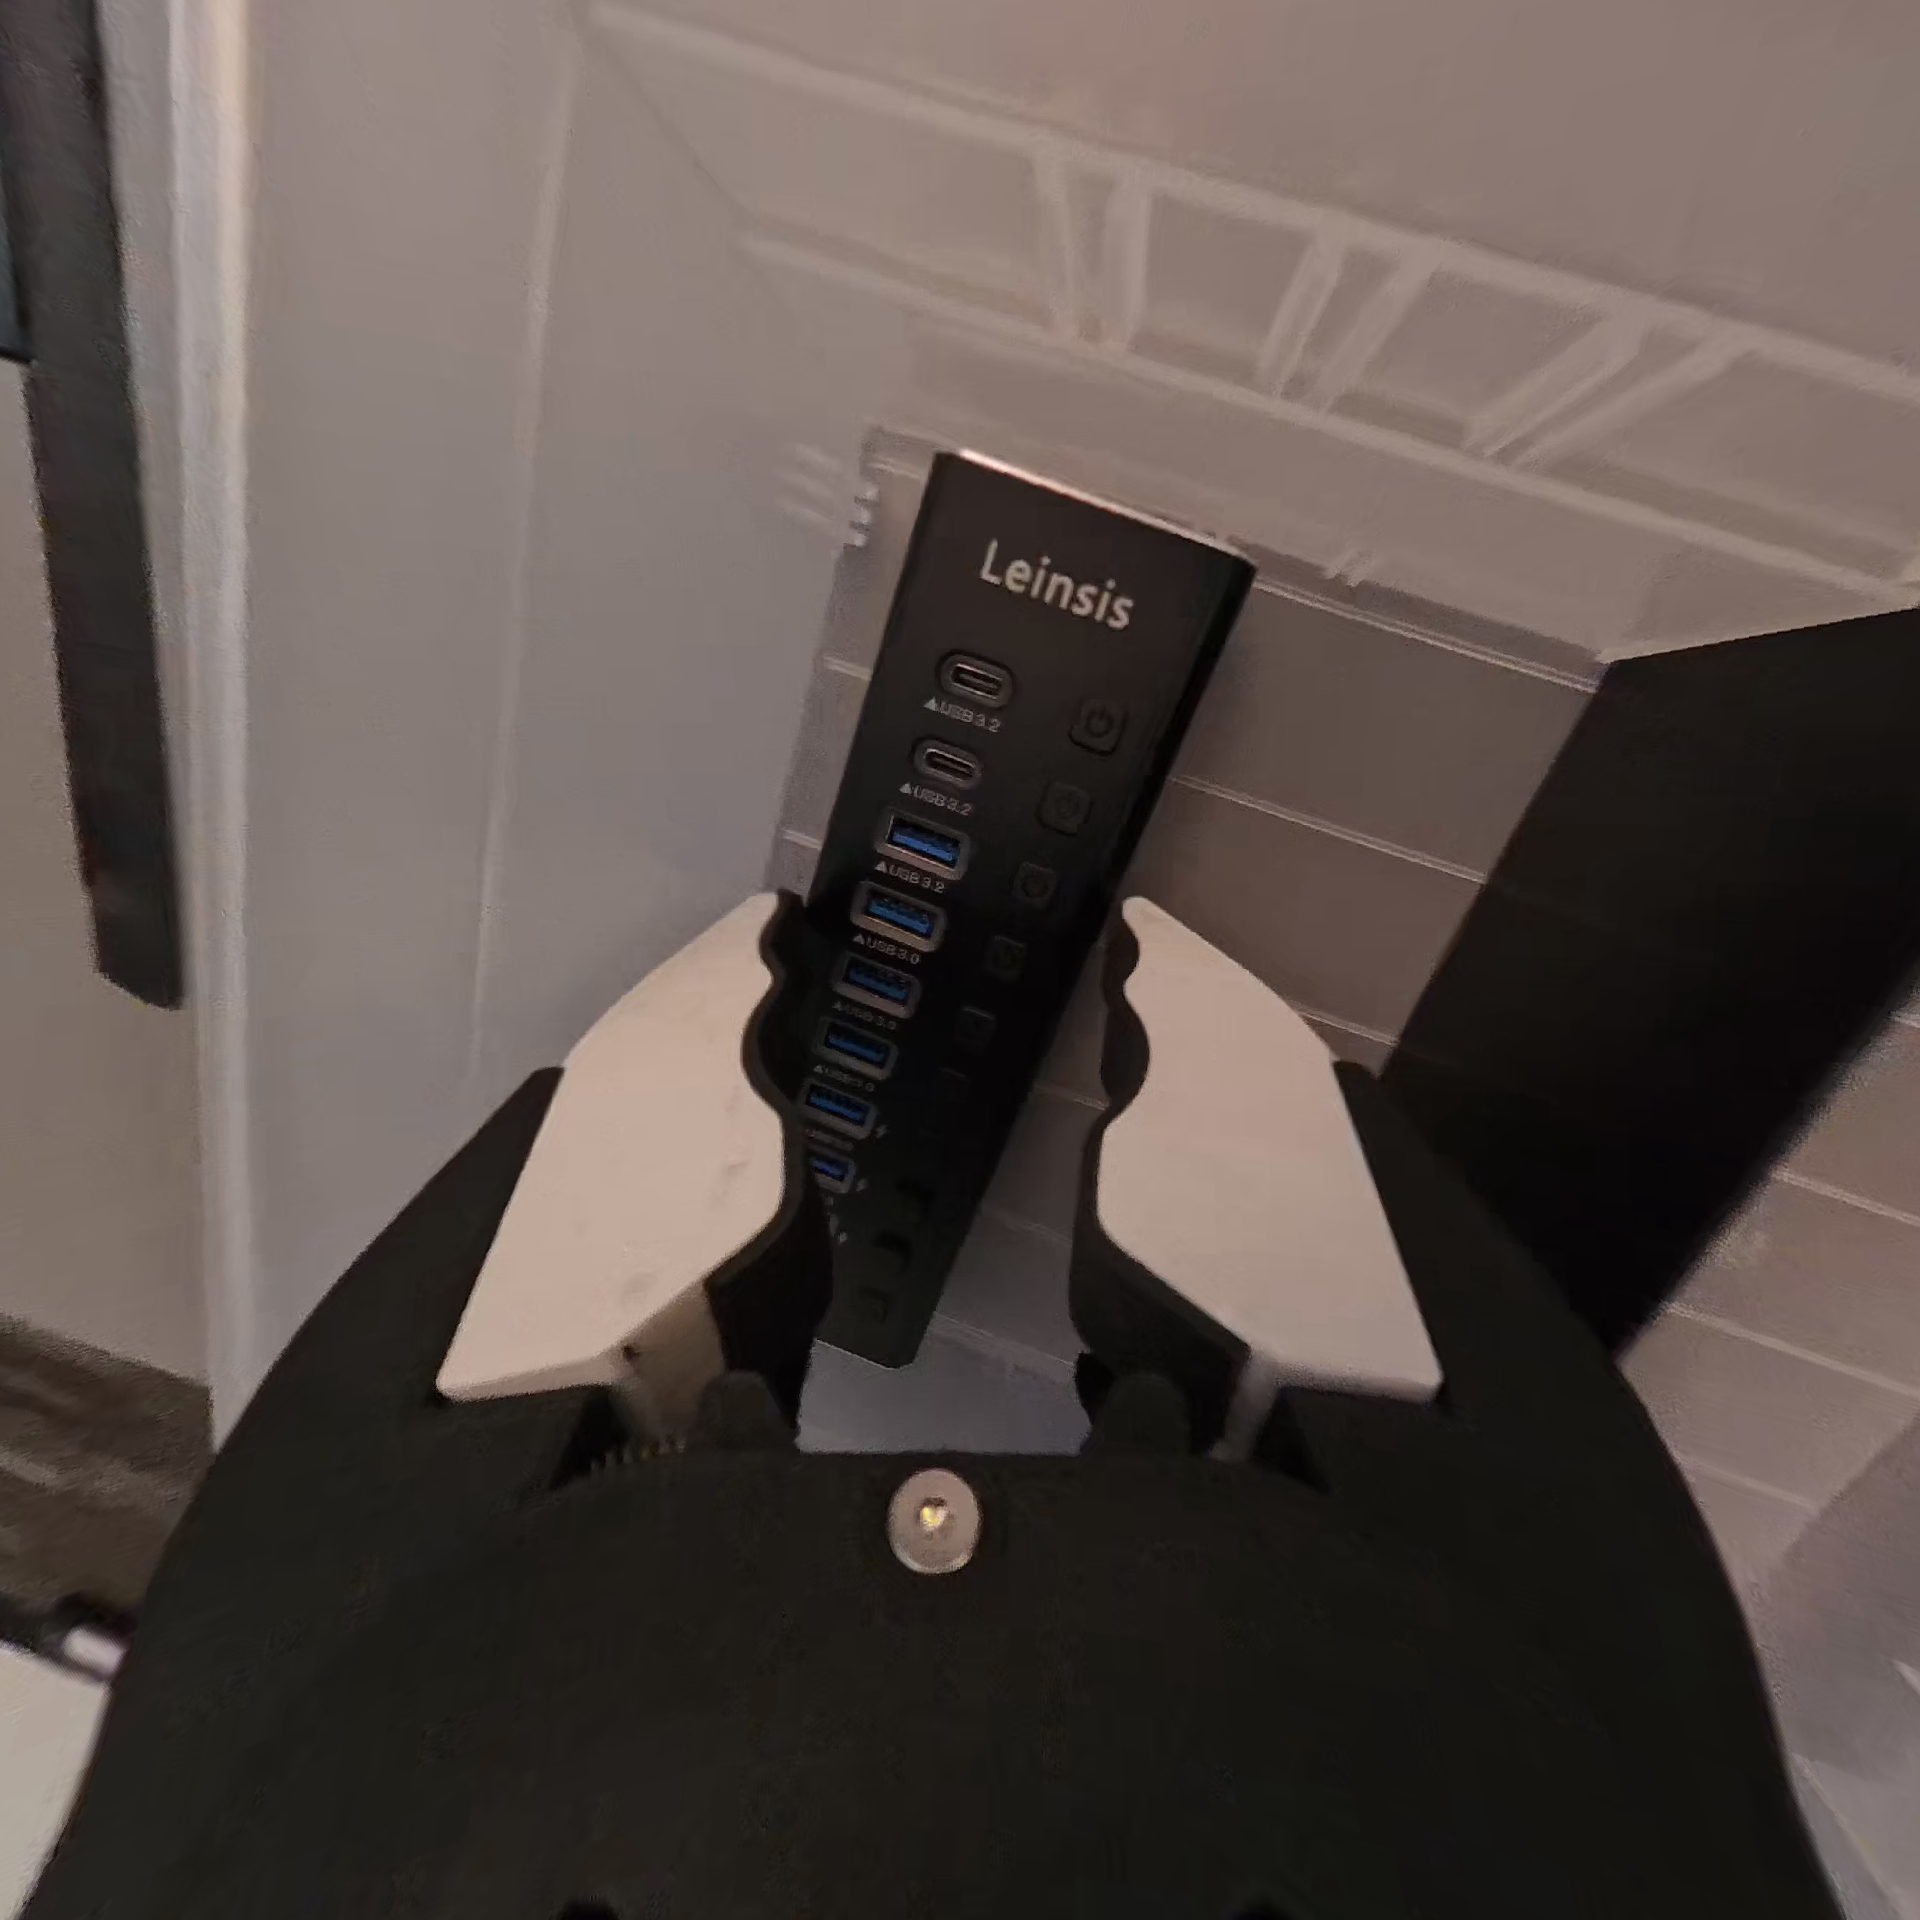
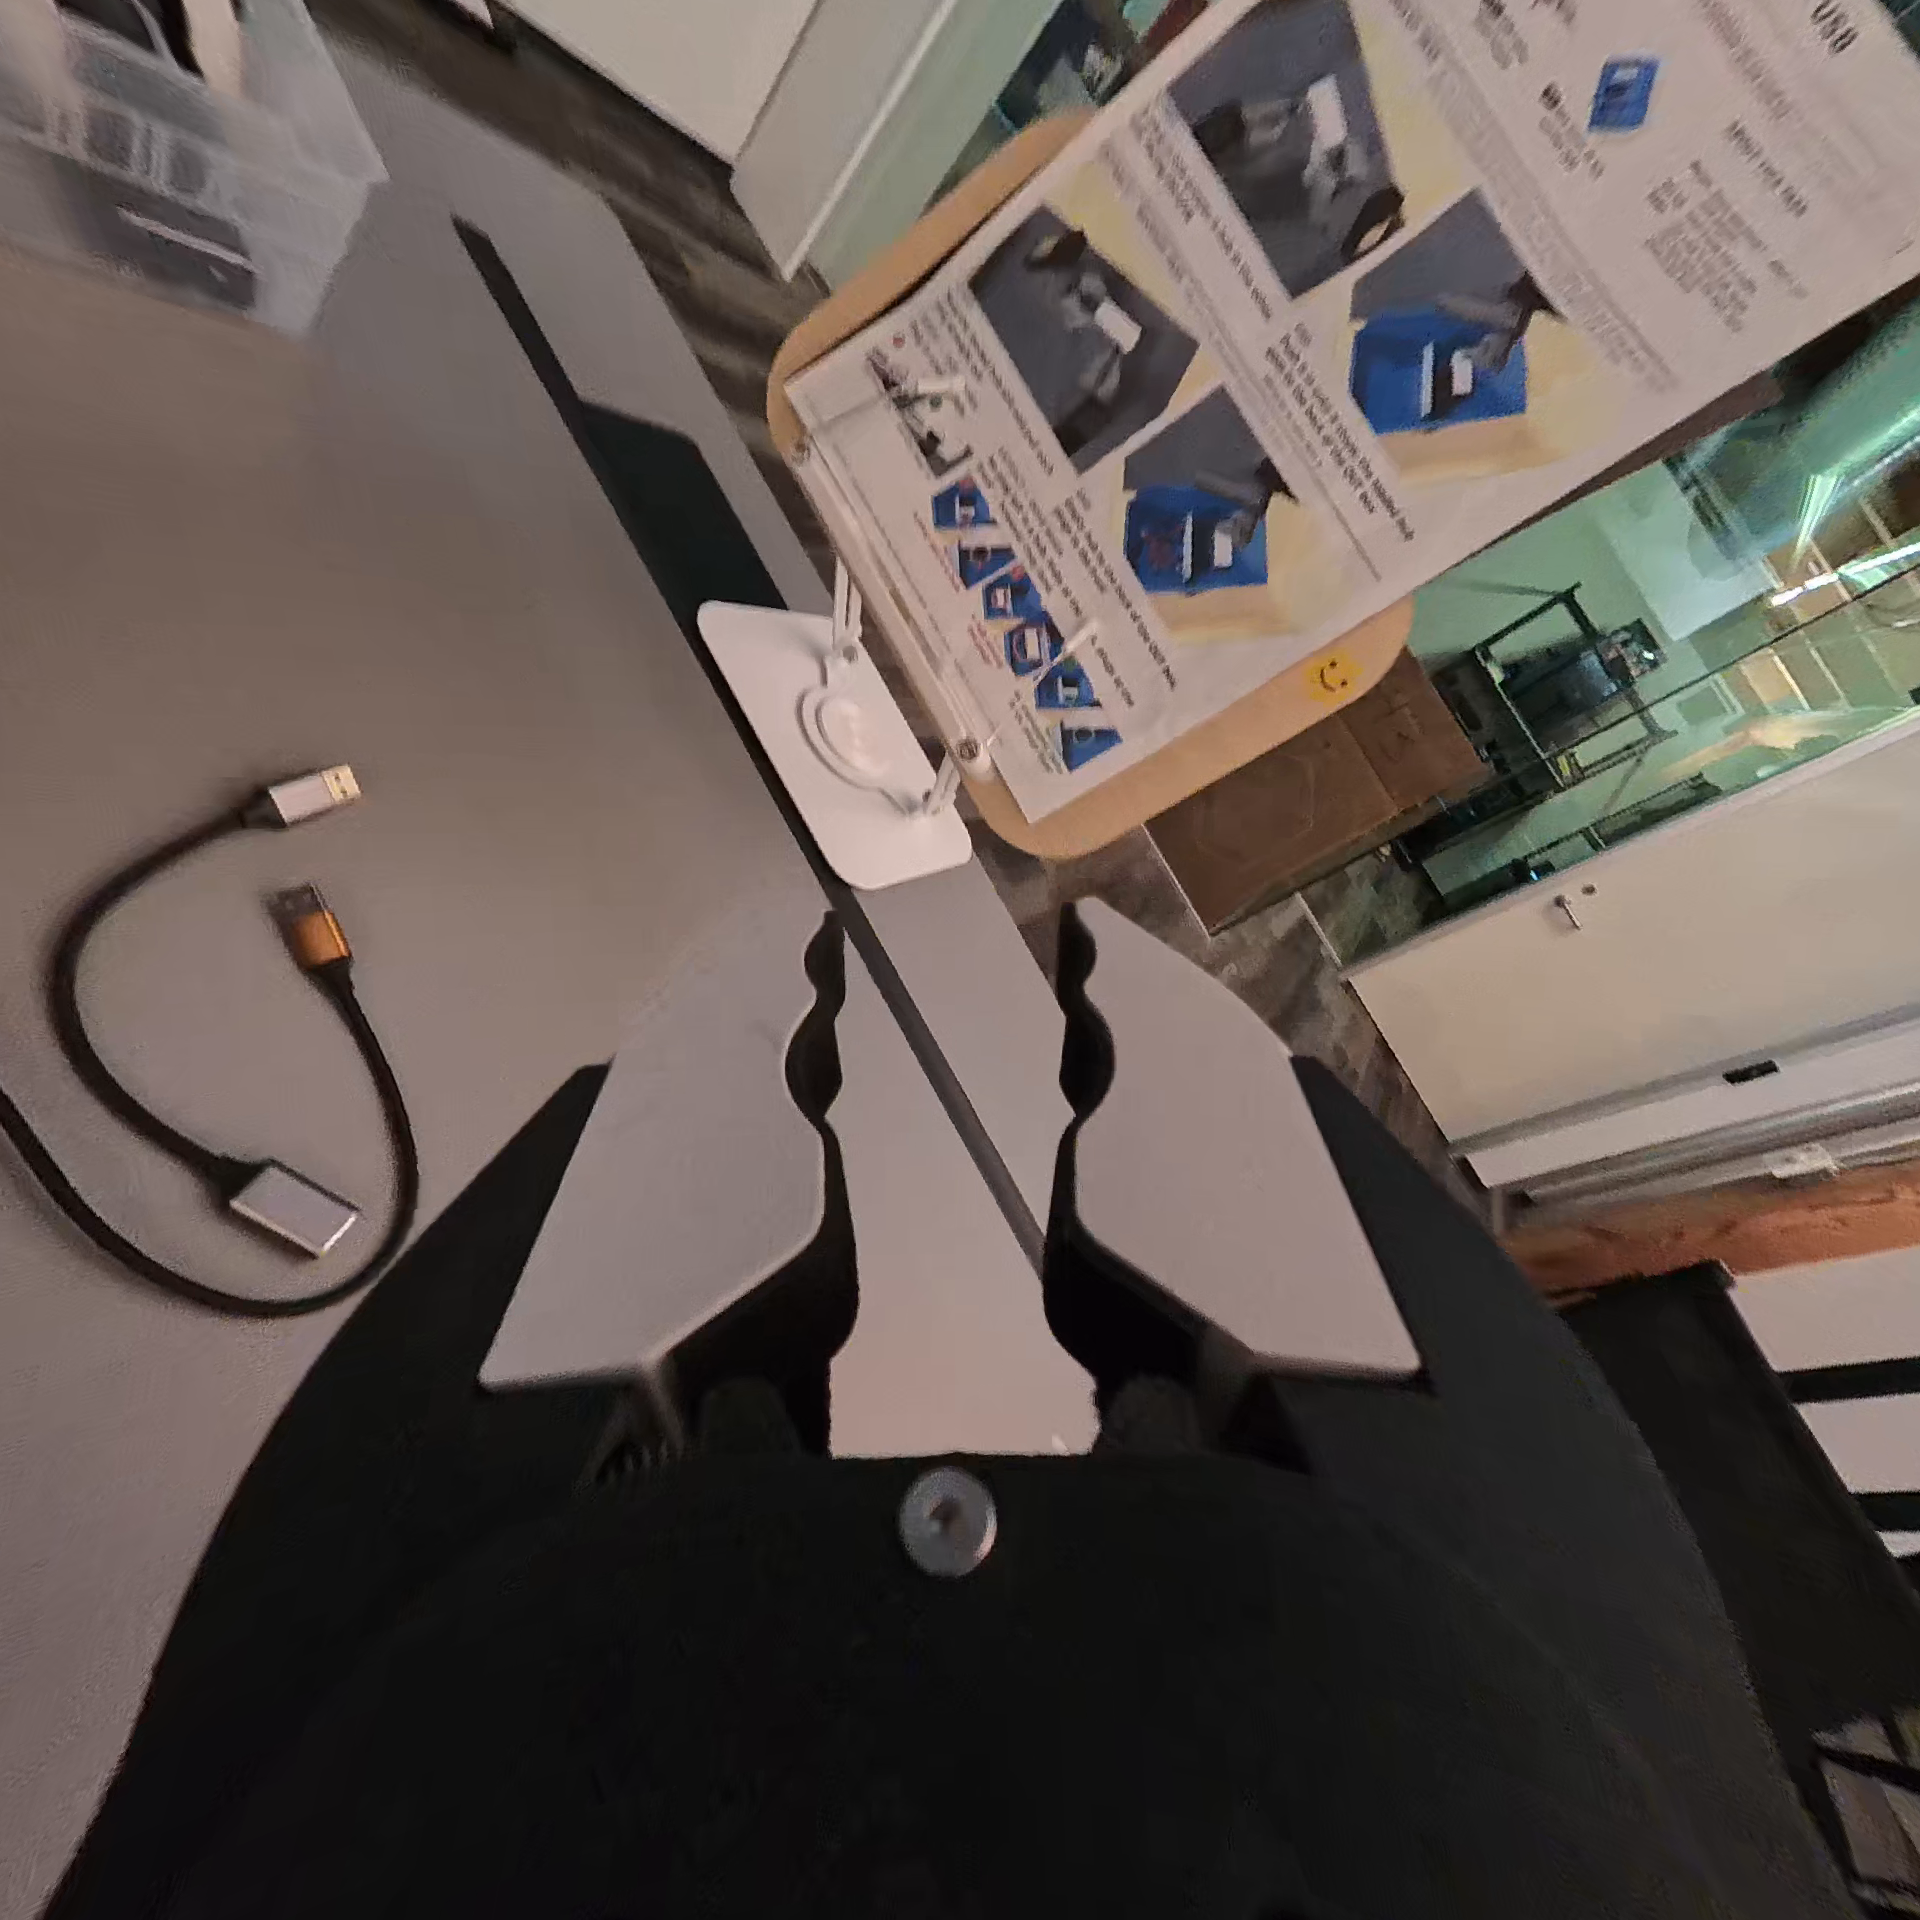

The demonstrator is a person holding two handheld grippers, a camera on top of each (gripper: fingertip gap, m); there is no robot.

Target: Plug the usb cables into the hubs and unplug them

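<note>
In the left wrist view a long black USB hub (image 1: 1039, 748), with two small oval ports and several blue ports, sits slanted between my left gripper's (image 1: 951, 904) white fingers, lifted in front of a white wall. The left pad presses its edge, and the hub stays sharp while the background blurs. My right gripper (image 2: 945, 914) is open and empty over the grey table's (image 2: 468, 623) far edge. To its left lie a short black cable with silver plugs (image 2: 312, 800) and a second black cable with an orange plug (image 2: 307, 920). No cable is in the hub.
A white stand base (image 2: 831, 748) at the table edge carries a wooden board with an instruction sheet (image 2: 1143, 468). A clear plastic box (image 2: 177, 156) stands at the table's far left. A dark panel (image 1: 1662, 935) rises right of the hub. There is about 60 cm between the tips of the two grippers.
</note>
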